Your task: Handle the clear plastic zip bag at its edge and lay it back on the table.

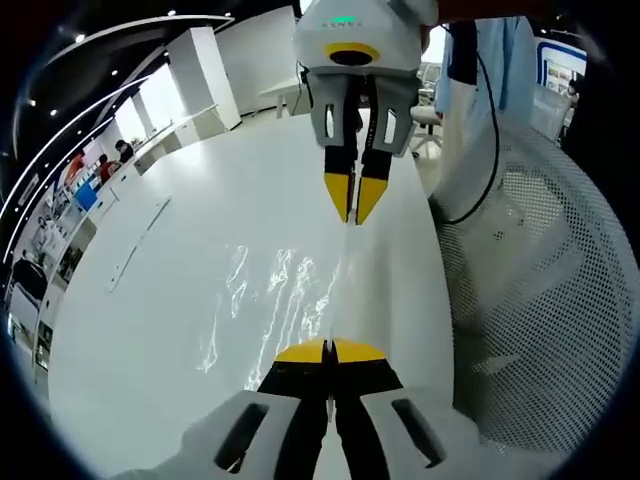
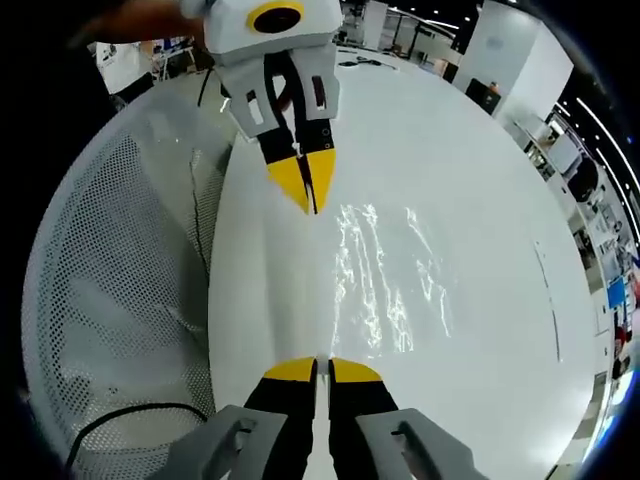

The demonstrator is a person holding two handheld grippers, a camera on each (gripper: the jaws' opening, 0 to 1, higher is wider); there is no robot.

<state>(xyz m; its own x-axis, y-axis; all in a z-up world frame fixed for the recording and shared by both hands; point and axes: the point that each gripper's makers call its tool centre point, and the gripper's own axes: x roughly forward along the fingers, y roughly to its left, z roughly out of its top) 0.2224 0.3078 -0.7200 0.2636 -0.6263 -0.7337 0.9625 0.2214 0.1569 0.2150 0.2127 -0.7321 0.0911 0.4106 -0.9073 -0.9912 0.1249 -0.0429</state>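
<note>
Above the white worktop, stretched between both grippers: clear plastic zip bag. Left gripper jaws pinched on its near edge; right gripper jaws pinched on the opposite edge, beside a white mesh chair.

1 clear zip bag, 2 grippers, left and right, 1 white table, 1 mesh basket.

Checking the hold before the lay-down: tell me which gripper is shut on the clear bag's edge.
Both: the left gripper and the right gripper each pinch the same edge of the clear zip bag, which stretches between them.
</note>
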